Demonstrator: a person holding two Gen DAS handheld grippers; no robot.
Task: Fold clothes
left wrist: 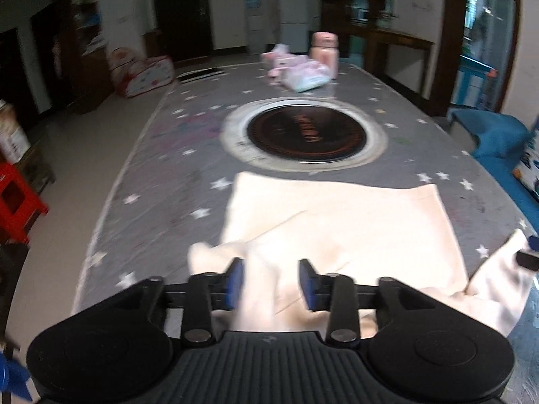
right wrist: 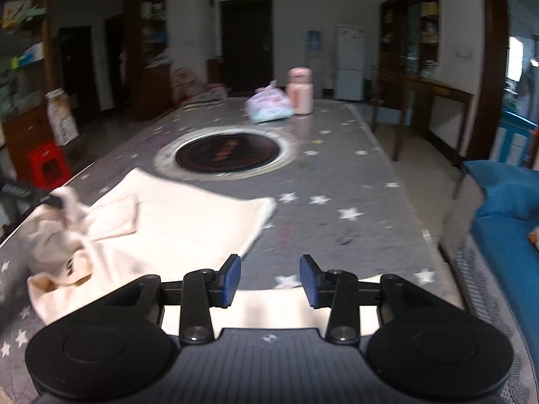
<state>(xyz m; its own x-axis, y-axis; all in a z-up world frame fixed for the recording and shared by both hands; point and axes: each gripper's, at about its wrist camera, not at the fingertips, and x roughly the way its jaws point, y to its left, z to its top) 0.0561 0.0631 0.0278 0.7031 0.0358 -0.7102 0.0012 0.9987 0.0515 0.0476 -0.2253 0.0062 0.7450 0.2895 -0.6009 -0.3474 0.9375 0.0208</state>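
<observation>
across the lower middle of both views a cream garment (left wrist: 337, 222) lies on the star-print table (left wrist: 151, 168), just below the round black hotplate (left wrist: 305, 133). its far part looks flat and squared, while the near end is bunched and loose, so the folding seems partway done. the left gripper (left wrist: 271, 282) stands open with cloth between its pads, unpinched; the right gripper (right wrist: 270, 281) stands open over bare tabletop.
</observation>
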